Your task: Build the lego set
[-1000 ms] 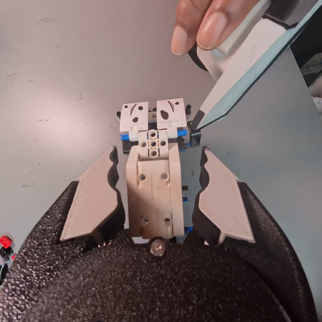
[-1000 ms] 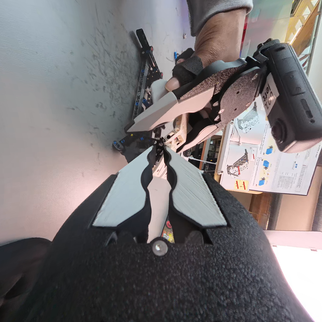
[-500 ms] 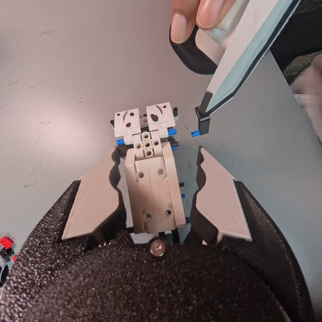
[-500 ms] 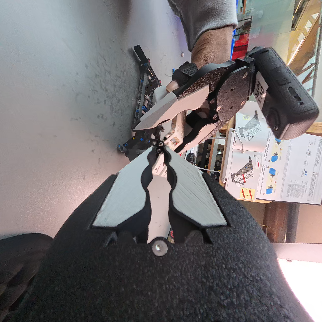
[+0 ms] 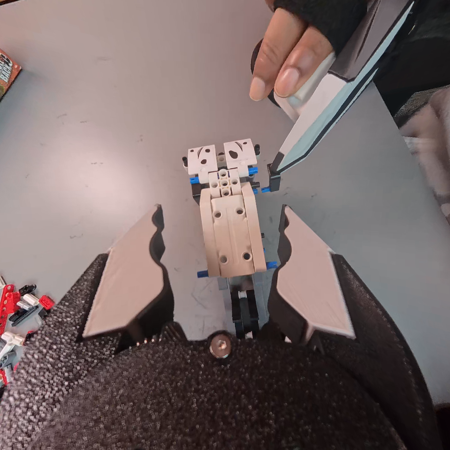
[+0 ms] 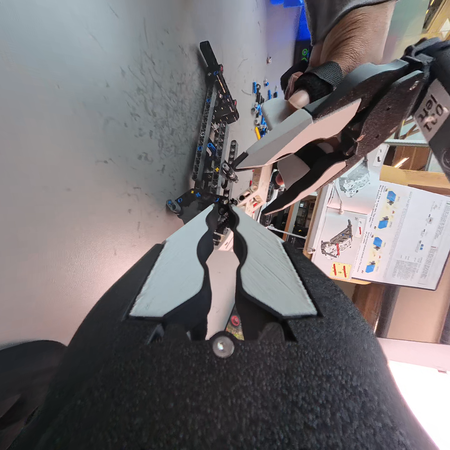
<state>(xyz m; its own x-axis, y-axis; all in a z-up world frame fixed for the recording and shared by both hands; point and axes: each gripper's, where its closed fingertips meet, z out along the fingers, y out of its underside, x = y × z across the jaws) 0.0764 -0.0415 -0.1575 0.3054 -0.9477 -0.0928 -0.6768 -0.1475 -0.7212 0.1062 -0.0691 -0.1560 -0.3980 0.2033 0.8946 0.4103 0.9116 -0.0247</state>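
1. My left gripper stands wide open, its fingers either side of the white lego model and touching neither flank.

2. My right gripper is clamped at its tips on a small black piece with a blue pin pointing toward the model.

3. The model lies on the grey table, its long axis running straight away from my left gripper, the spotted white panels at the far end.

4. The relation that counts: the black piece hangs just beside the model's far right side, apart from it, its pin aimed across the model's axis at the pins there. My right gripper is the nearer; I judge a short sideways push would seat it.

5. The left wrist view shows that gap plainly. It also catches loose red and white parts at the left edge.

6. The right wrist view hides the gap behind its own nearly closed fingertips, but alone shows the model's long black beam frame, scattered blue pins and the instruction sheet.
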